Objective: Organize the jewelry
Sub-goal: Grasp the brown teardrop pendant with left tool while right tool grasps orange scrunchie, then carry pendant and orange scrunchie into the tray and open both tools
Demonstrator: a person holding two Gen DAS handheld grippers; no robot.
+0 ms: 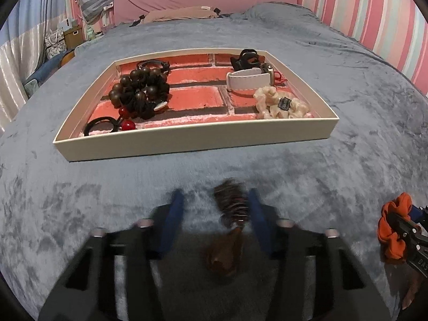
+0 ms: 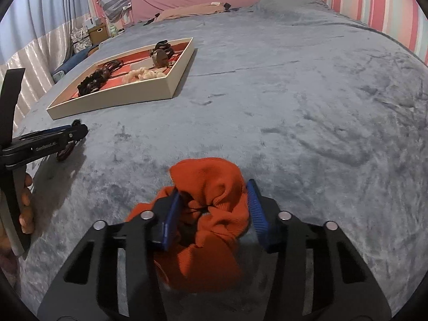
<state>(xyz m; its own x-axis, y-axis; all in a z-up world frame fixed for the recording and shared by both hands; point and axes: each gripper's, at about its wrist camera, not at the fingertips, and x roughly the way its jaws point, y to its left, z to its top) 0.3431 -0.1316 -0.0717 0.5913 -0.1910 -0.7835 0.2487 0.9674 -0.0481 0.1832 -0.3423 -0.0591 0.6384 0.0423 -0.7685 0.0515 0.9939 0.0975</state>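
On the near bedspread [image 2: 307,107], the right gripper [image 2: 214,200] stands wide around the orange scrunchie [image 2: 211,187]; squeeze at its bunched middle before lifting toward the far-left tray [image 2: 171,85]. The left gripper [image 1: 215,208], also wide, straddles a brown clip [image 1: 230,219] nearer its right finger.

Grey-blue bedspread [image 2: 294,93], striped wall [image 2: 374,5], perhaps curtains [image 2: 32,21].
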